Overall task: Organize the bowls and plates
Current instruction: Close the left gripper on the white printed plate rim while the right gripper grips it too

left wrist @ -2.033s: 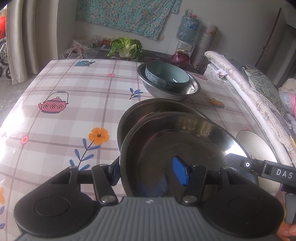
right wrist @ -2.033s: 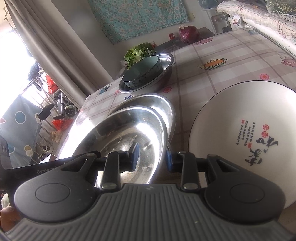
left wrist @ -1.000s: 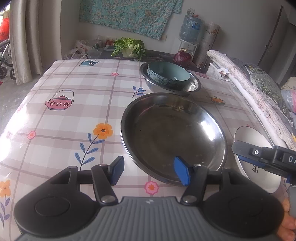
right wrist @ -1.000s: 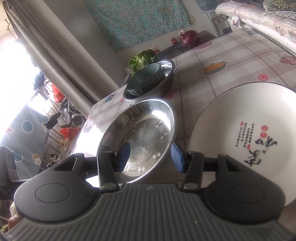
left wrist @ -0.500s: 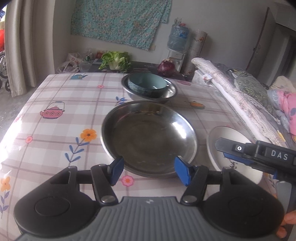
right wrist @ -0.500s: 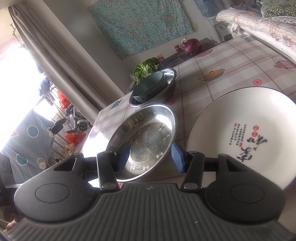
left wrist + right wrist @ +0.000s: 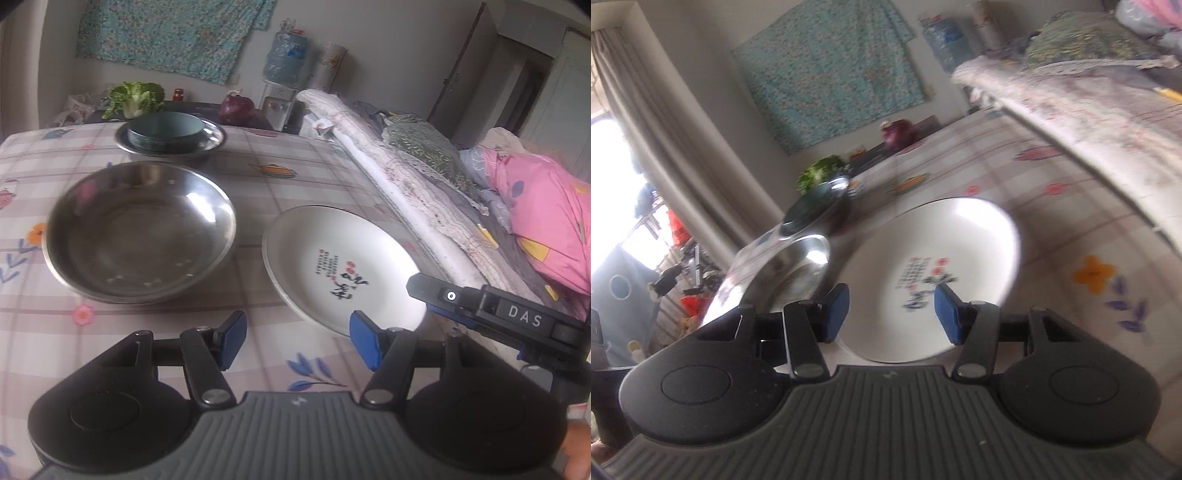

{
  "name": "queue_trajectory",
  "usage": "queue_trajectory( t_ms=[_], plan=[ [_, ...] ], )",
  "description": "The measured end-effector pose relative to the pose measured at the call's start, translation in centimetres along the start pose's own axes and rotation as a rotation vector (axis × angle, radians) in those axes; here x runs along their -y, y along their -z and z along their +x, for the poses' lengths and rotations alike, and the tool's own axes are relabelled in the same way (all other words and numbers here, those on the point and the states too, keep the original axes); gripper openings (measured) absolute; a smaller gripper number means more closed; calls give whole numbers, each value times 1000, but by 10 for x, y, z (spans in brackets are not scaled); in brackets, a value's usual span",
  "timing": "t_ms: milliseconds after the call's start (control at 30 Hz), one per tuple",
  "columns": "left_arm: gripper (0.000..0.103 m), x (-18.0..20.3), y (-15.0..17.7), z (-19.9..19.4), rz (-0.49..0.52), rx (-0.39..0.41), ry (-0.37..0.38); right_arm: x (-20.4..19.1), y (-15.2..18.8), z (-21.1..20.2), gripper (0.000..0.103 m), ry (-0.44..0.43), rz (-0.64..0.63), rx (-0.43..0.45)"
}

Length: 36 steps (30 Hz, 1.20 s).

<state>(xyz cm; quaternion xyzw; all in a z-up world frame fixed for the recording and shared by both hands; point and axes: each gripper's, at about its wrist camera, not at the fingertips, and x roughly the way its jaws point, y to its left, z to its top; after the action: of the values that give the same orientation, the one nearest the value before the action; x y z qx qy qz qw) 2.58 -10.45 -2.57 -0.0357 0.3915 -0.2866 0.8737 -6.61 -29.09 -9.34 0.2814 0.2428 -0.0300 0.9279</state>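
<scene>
The left gripper [image 7: 295, 343] hangs over the table [image 7: 314, 177] with its blue jaws partly open and nothing between them; under it is only the checked cloth with flowers. The white plate [image 7: 343, 258] with red and black writing lies flat on the table, just past the left gripper's right finger; whether that finger touches the rim cannot be told. To the left of the plate sits a big shiny metal bowl [image 7: 140, 229], near the plate but not touching it. Farther back is a second metal bowl [image 7: 210, 138] with a blue-green bowl [image 7: 166, 129] sitting inside it. Behind those, off the table, are some leafy greens [image 7: 135, 98] and a purple onion [image 7: 236, 107].

The right gripper [image 7: 892, 314] points at the same white plate [image 7: 960, 240]; its jaws are also partly open and hold nothing, and the plate shows between and past them, lying on the table. The right view is blurry. The big metal bowl [image 7: 790, 266] is at its left. In the left view the right gripper [image 7: 498, 314] shows as a black bar marked DAS, over the table's right edge, beside the plate.
</scene>
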Motion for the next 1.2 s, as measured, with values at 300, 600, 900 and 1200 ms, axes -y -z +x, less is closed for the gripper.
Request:
queue_trajectory(
  t_ms=[300,600,900,1200],
  plan=[
    [62,21,-1,38,11,-10,-9,58,-9,-2,51,99,35,20],
    [60,25,-5,58,37,-7,-66,82,-31,27,51,114,30,11],
    [49,21,-5,73,33,-37,-95,84,-41,59,37,107,-4,-33],
    [37,18,-8,78,50,-28,-123,81,-43,78,23,100,-48,-66]
  ],
)
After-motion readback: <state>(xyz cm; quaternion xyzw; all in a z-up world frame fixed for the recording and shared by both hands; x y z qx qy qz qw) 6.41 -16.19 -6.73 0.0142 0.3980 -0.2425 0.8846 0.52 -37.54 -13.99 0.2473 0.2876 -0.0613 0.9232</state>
